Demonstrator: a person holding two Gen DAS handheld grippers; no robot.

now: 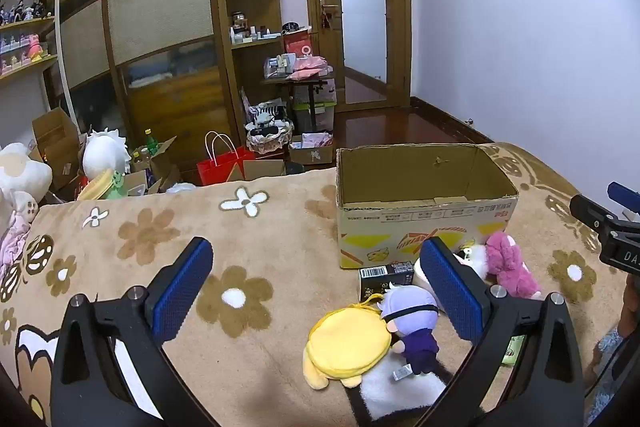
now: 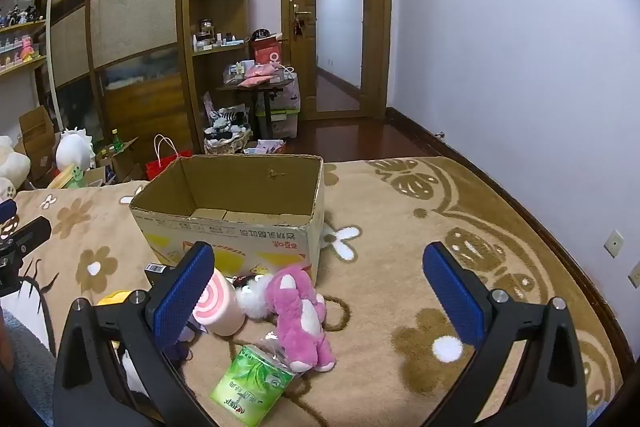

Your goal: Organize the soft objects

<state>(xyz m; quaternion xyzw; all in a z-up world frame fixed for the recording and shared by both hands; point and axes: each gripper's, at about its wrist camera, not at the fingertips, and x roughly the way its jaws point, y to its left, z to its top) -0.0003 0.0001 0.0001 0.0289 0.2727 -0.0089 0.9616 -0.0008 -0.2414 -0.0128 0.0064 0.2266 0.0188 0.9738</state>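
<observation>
An open cardboard box (image 1: 424, 223) (image 2: 224, 231) stands on the flowered blanket. In front of it lie a pink plush bear (image 1: 510, 267) (image 2: 300, 315), a small white plush (image 2: 252, 297), a pink swirl roll cushion (image 2: 220, 307), a yellow round plush pouch (image 1: 346, 345) and a purple-haired doll (image 1: 412, 323). My left gripper (image 1: 320, 291) is open and empty above the blanket, left of the pile. My right gripper (image 2: 320, 291) is open and empty above the pink bear; its body shows in the left wrist view (image 1: 608, 235).
A green tissue pack (image 2: 252, 385) and a small black carton (image 1: 384, 281) lie among the toys. A black and white fur piece (image 1: 396, 387) lies near me. Beyond the bed edge are boxes, a red bag (image 1: 224, 167) and a wardrobe.
</observation>
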